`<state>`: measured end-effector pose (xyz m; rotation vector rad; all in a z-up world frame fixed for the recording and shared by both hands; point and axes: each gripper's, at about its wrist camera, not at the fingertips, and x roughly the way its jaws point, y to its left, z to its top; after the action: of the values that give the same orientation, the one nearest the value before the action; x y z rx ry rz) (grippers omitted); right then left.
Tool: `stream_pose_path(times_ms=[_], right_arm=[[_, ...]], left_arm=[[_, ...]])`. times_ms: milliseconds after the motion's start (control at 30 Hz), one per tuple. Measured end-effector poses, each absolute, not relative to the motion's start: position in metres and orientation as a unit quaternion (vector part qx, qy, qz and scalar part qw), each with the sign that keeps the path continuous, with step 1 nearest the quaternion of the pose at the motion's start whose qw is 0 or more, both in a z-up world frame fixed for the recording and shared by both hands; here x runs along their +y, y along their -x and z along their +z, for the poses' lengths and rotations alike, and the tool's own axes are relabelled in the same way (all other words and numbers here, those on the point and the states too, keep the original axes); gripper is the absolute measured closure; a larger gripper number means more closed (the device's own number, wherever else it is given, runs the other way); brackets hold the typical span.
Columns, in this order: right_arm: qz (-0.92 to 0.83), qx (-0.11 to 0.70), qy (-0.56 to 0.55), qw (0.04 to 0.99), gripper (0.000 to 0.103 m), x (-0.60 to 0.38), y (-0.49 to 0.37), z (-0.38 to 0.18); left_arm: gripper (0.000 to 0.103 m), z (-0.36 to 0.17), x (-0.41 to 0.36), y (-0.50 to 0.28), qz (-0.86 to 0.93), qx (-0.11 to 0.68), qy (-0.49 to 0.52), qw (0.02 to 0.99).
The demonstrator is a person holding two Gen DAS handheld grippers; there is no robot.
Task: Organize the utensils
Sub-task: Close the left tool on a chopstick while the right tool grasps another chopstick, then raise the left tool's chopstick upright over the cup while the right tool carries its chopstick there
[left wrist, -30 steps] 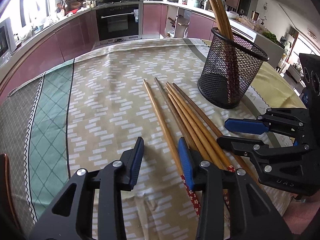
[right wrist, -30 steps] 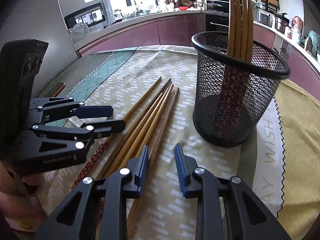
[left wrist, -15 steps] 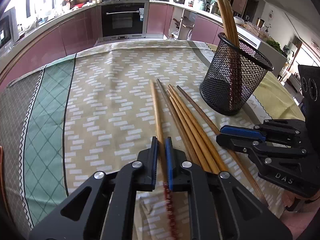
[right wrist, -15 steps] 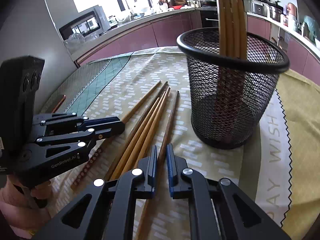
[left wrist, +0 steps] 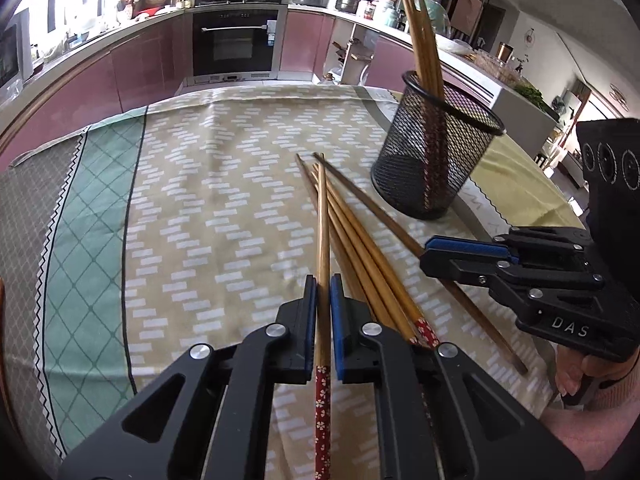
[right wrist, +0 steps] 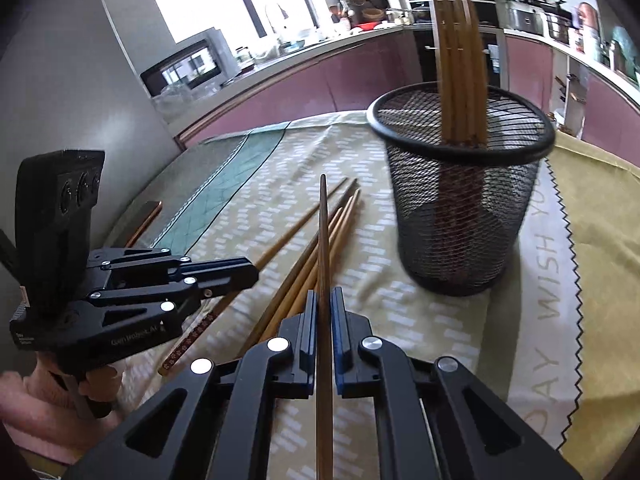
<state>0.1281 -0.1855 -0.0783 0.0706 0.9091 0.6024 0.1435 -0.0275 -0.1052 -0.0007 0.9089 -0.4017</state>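
Chopstick [right wrist: 323,264] butt beyond frame edge

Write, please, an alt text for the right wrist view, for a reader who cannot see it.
The right gripper is shut on one wooden chopstick pointing away over a patterned tablecloth. More chopsticks lie below; beyond stands a black mesh holder with chopsticks upright. The left gripper is at the left.
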Motion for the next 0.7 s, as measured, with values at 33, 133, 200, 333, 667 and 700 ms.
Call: stream_pose_path(times_ms=[33,133,200,333,667,700], right_arm=[[0.288,0.435,-0.033,0.853,0.097,-0.185,-0.128,-0.079],[0.286,0.444,-0.026,0.849,0.097,-0.18,-0.132,-0.083],[0.287,0.445,-0.026,0.848,0.097,-0.179,-0.133,-0.084],[0.28,0.451,-0.018,0.848,0.095,-0.178,-0.135,-0.087],[0.28,0.455,-0.02,0.845,0.096,-0.176,-0.141,-0.091],[0.282,0.453,-0.023,0.846,0.096,-0.176,-0.14,-0.09]], left_arm=[[0.095,-0.106,-0.029,-0.142,-0.195,0.437,-0.002,0.878],[0.095,-0.108,-0.031,-0.141,-0.197,0.44,-0.006,0.876],[0.095,-0.11,-0.031,-0.143,-0.198,0.444,-0.006,0.874],[0.095,-0.113,-0.032,-0.15,-0.196,0.448,-0.015,0.872],[0.09,-0.114,-0.039,-0.166,-0.203,0.45,-0.03,0.869],[0.092,-0.114,-0.039,-0.167,-0.2,0.45,-0.029,0.87]])
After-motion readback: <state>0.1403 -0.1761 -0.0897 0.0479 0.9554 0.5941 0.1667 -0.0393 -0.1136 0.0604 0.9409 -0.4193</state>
